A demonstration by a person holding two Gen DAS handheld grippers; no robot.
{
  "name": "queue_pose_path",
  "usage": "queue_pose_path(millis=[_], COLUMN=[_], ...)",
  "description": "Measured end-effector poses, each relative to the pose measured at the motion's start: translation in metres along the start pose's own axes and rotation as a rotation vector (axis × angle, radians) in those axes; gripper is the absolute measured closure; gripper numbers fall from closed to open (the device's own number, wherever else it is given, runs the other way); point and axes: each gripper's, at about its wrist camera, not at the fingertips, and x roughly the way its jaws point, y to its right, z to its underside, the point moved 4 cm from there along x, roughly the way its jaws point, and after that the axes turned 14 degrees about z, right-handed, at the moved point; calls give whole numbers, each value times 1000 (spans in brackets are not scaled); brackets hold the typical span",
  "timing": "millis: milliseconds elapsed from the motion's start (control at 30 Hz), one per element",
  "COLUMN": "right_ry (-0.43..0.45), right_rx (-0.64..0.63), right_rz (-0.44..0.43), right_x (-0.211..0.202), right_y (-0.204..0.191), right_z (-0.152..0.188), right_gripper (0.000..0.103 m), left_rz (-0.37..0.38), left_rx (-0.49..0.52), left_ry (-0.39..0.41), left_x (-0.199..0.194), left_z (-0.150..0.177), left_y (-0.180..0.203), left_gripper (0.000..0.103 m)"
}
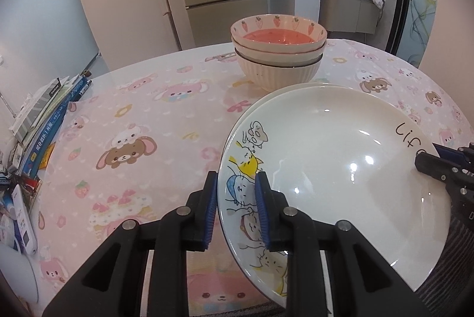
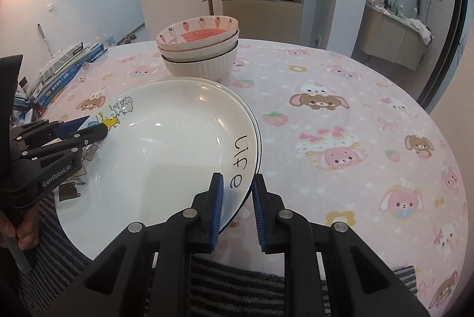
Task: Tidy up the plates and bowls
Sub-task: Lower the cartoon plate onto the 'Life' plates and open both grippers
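Striped mat [image 2: 237,287]: lies at the near edge of the bench [image 1: 148,124], under the plates; likely there to cushion and steady them.
Right gripper [image 2: 237,178]: fingers closed narrowly over the rim of the top plate [image 2: 166,157] beside the lettering "life", one pad on the inner face and one outside. Judged a pinch, to carry that side.
Left gripper [image 1: 236,178]: fingers straddle the opposite rim at the cartoon cats, one pad outside and one over the inner slope. Whether the pads press on it cannot be told.
Person's hand [image 2: 28,234]: wrapped round the left gripper's handle at the near-left edge.
Top plate, placement: near edge of the bench, towards the middle, seated in or just over a lower plate [image 2: 258,139] whose dark-lined rim shows round its far side. A grip on each side keeps a wide, glossy plate level and centred while it nests.
Task stage, judged: plates being stacked; the top one looks about seated, with release next.
Risk, judged: letting go on one side alone may tip or slide the plate.
Bowl stack [image 1: 278,50]: just beyond the plates, mid-bench, ribbed white bowl lowest, strawberry bowl on top; already nested to save room.
Books [image 1: 50,121]: piled along the left edge, well apart from the crockery.
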Motion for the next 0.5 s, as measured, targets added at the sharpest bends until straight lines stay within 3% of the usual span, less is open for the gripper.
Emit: queue_pose_path(millis=[67,167,300,500], right_ry=[12,40,44,2], right_rx=[-15,-50,-77,-1], right_rz=[19,64,79,9], right_x=[-1,-4,0,1], right_y=[-2,-8,-11,0], right_z=[1,2,3,1], right_gripper=[82,83,83,83], left_rz=[23,16,11,14], left_rx=[6,23,30,19], left_ry=[-4,10,4,14], left_x=[0,-3,-1,-3], left_z=[1,1,1,0], left_y=[3,6,7,6], left_gripper=[53,34,32,32])
